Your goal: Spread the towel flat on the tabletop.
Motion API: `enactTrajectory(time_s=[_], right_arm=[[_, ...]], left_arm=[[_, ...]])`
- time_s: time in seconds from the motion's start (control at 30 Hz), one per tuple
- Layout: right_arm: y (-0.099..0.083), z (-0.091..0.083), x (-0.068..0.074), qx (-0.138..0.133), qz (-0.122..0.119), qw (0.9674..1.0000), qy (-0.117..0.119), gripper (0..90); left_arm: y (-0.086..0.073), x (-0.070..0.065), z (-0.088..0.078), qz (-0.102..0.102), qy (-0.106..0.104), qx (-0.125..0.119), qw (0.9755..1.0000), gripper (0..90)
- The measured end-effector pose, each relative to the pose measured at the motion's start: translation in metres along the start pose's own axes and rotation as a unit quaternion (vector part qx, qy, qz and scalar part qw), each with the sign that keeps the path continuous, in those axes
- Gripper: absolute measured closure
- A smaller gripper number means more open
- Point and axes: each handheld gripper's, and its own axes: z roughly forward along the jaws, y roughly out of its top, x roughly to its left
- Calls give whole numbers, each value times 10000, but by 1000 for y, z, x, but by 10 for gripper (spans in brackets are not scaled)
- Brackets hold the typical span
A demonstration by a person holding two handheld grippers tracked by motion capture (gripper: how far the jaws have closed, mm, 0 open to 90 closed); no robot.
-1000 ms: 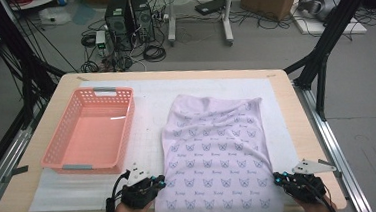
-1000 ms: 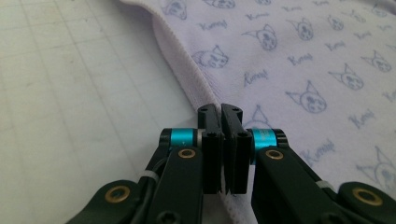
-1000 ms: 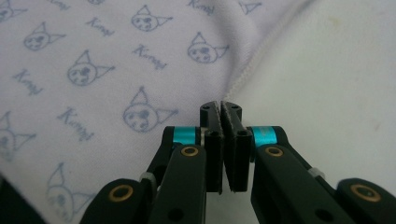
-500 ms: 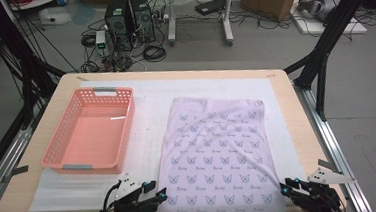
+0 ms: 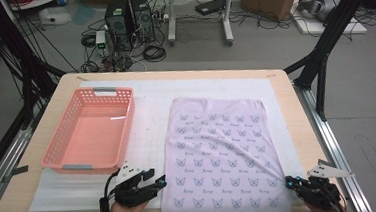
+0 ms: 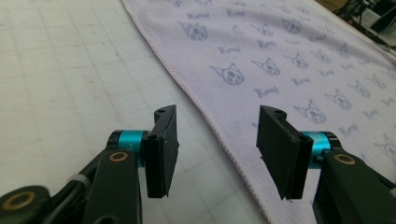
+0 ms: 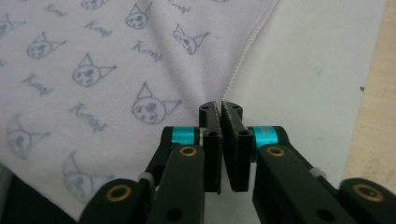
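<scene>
Left gripper view: left tongs (image 6: 217,151) gape over the cloth (image 6: 299,70) hem; right tongs (image 7: 222,144) nearly closed, empty.

On the desk (image 5: 285,86), a basket (image 5: 90,133) lies left – the cloth (image 5: 219,154) right, on the mat (image 5: 149,113).

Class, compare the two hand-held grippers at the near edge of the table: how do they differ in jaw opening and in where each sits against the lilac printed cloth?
The left gripper has its jaws wide apart with nothing between them; the right gripper has its jaws almost together, having just been closing.
The left gripper sits at the left hem of the lilac cat-print cloth; the right gripper sits at its right hem.
Both have black jaws with turquoise collars.
</scene>
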Motion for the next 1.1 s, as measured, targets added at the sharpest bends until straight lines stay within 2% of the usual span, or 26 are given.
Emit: enactTrajectory(time_s=[0.1,0.13,0.17,0.2,0.23,0.27,0.33,0.4,0.5,0.6,0.67,0.73,0.77,0.8,0.83,0.87,1.0,1.03,1.07,1.1], right_arm=[[3,1,4,-121,-12,9999,-42,658],[4,1,5,-149,-38,9999,-44,644],[5,2,6,-146,-39,9999,-63,633],[5,2,6,-146,-34,9999,-62,629],[5,3,6,-132,-8,9999,-54,629],[5,4,5,-146,-4,9999,-50,628],[6,5,4,-166,62,9998,-45,627],[7,5,3,-224,102,9997,-42,627],[10,8,4,-279,173,9995,9,628],[14,14,8,-210,188,9996,27,619],[17,20,12,-143,138,9998,96,616],[19,25,18,-42,-23,9999,102,634],[19,25,21,-30,-166,9998,-66,680],[19,25,22,-7,-257,9996,-79,796],[18,23,21,23,-217,9997,62,869],[17,21,21,61,-232,9997,-5,876],[4,2,15,158,-209,9996,-106,879],[4,2,15,158,-209,9996,-106,879],[-2,-5,11,174,-106,9998,-64,855],[-4,-7,10,132,-75,9999,-51,752]], left_arm=[[2,-5,13,46,-101,247,9996,487],[2,-8,15,151,-3,225,9996,497],[2,-10,16,247,55,306,9992,571],[2,-12,16,358,237,313,9986,734],[1,-13,16,398,283,333,9983,829],[1,-13,14,399,283,356,9982,874],[0,-12,8,421,351,407,9977,884],[-5,-9,-3,337,367,408,9979,885],[-16,-8,-20,317,361,409,9980,885],[-21,-10,-27,360,327,368,9981,864],[-22,-9,-27,255,256,260,9990,710],[-21,-9,-25,264,285,183,9991,564],[-20,-8,-24,272,278,131,9992,537],[-19,-8,-24,244,273,85,9993,521],[-19,-8,-24,244,273,85,9993,497],[-17,-7,-23,202,253,-1,9995,489],[-12,-5,-21,170,200,-84,9996,484],[-10,-5,-20,171,183,-91,9996,484],[-9,-7,-16,160,94,-81,9998,488],[-9,-7,-16,160,94,-81,9998,492]])
